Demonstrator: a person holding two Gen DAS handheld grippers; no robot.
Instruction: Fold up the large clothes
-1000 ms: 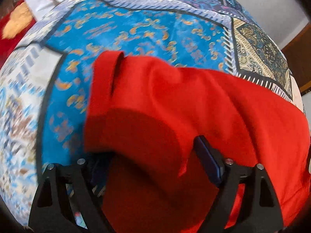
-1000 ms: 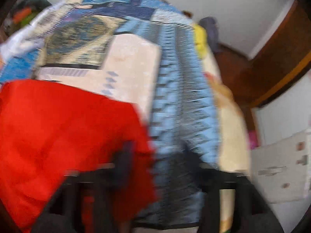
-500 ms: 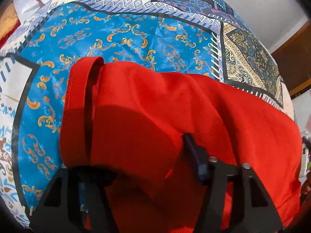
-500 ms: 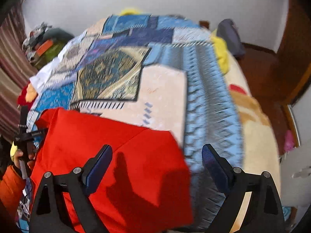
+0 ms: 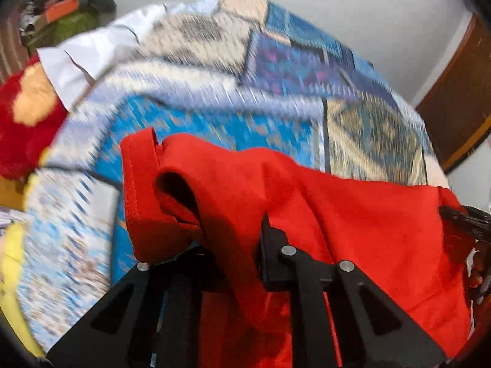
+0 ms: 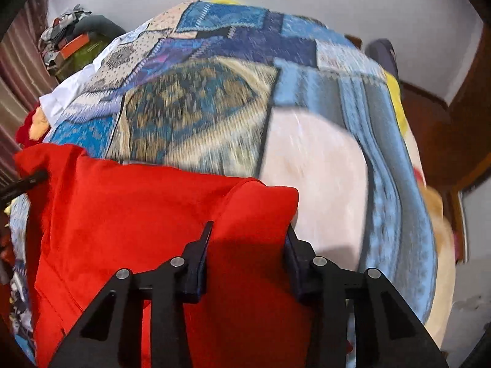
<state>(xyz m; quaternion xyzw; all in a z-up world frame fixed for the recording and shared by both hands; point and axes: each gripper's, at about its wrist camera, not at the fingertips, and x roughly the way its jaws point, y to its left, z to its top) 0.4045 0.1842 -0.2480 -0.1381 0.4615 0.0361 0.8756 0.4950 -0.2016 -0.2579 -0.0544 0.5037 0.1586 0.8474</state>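
Both grippers, left [image 5: 233, 245] and right [image 6: 247, 245], having just closed, pinch the red garment [image 6: 147, 214] on the bedspread [image 6: 307, 159]; next, judged, carry the lifted edge across evenly.

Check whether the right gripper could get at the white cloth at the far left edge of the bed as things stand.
Probably not: the right gripper, jaws just closing, has the red garment bunched between them, and the white cloth lies far across the patterned bedspread.

No text, label, brand, number or sign can be read in either view.
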